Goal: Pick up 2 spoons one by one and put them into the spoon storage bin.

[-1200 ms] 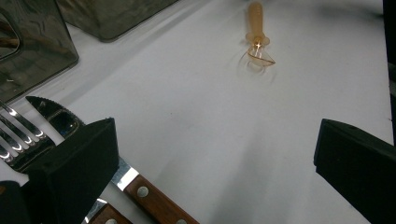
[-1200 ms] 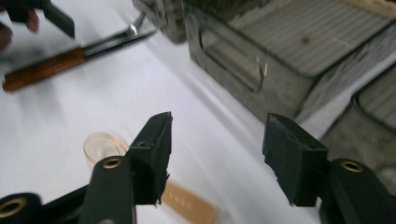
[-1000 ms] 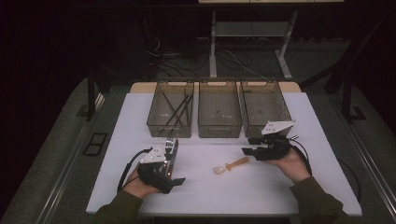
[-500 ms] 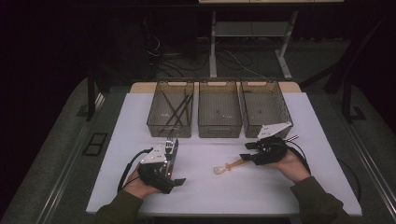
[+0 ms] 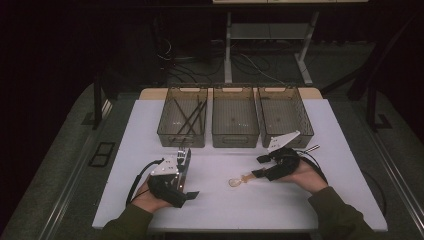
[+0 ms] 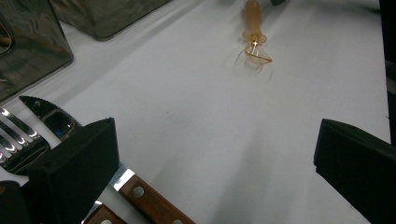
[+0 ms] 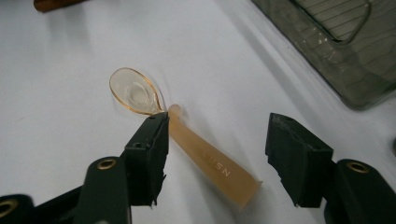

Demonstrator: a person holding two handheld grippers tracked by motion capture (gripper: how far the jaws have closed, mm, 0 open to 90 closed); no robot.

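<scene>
A translucent orange spoon (image 5: 240,180) lies flat on the white table (image 5: 320,200), bowl to the left. My right gripper (image 5: 260,166) reaches in from the right. In the right gripper view the spoon's handle (image 7: 210,163) lies between the jaws of my right gripper (image 7: 217,126). Those jaws have just been opening; one jaw rests against the handle and the other stands clear of it. My left gripper (image 5: 189,179) sits at the front left, and its jaws (image 6: 215,140) are wide apart over bare table. A fork (image 6: 18,135) and a wooden-handled knife (image 6: 154,205) lie beside its left jaw.
Three translucent bins stand in a row at the back. The left bin (image 5: 182,117) holds several dark utensils. The middle bin (image 5: 235,117) and the right bin (image 5: 284,115) look nearly bare. Cables trail from both grippers. From the left gripper view the spoon (image 6: 254,42) lies farther off.
The right gripper's jaws have spread wider around the spoon's handle, and the hand has shifted slightly. The spoon stays on the table. The left hand has not moved.
</scene>
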